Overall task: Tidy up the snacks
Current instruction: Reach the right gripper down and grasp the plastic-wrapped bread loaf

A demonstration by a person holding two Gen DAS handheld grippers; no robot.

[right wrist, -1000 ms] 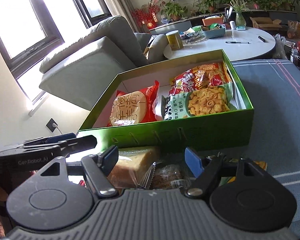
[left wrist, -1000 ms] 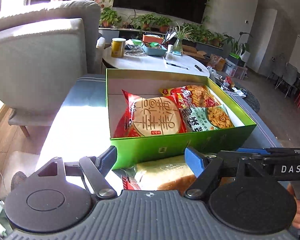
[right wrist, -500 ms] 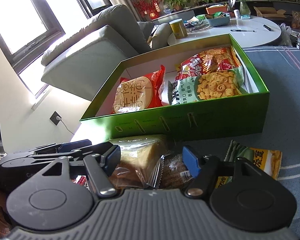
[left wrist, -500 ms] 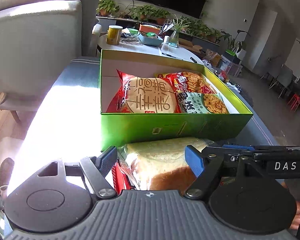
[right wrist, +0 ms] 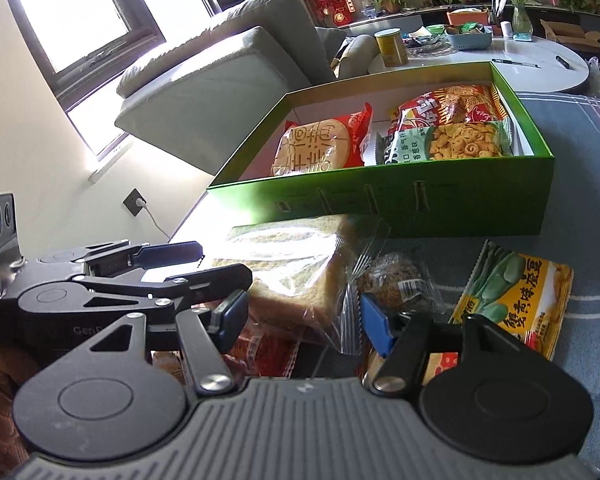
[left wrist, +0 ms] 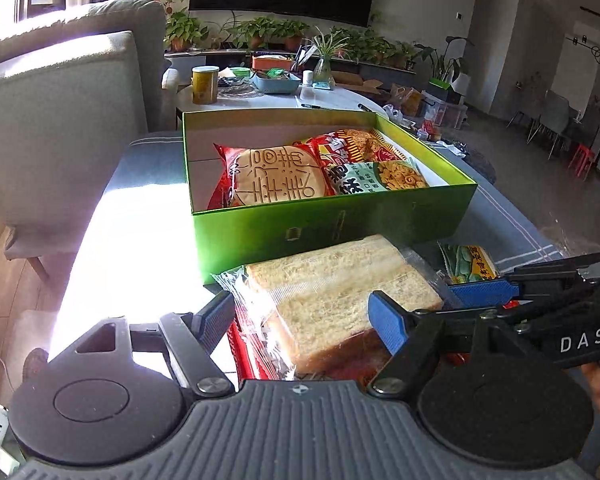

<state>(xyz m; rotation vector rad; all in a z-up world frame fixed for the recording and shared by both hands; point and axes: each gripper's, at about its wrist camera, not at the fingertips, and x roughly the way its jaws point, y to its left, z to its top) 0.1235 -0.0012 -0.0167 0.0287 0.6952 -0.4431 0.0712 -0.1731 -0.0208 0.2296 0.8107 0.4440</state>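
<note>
A green box (left wrist: 332,228) (right wrist: 420,204) holds a red round-cracker bag (left wrist: 272,180) (right wrist: 320,148), a red snack bag (left wrist: 356,144) and a green snack bag (left wrist: 376,178) (right wrist: 448,144). In front of it lies a clear-wrapped bread loaf (left wrist: 332,296) (right wrist: 292,276). My left gripper (left wrist: 300,320) is open with its fingers either side of the loaf. My right gripper (right wrist: 300,316) is open, its fingers around the loaf's wrapper end. A small brown snack pack (right wrist: 400,284) and a yellow pea snack bag (right wrist: 516,300) (left wrist: 468,264) lie to the right.
A red packet (right wrist: 260,350) lies under the loaf. The box stands on a blue-grey striped cloth (right wrist: 580,128). A grey sofa (left wrist: 60,112) is to the left. A white round table (right wrist: 540,64) with a yellow can (left wrist: 205,85) is behind the box.
Both grippers have pulled back and risen from the box, so the bread loaf now shows fully between their fingers. The yellow pea bag has come into view.
</note>
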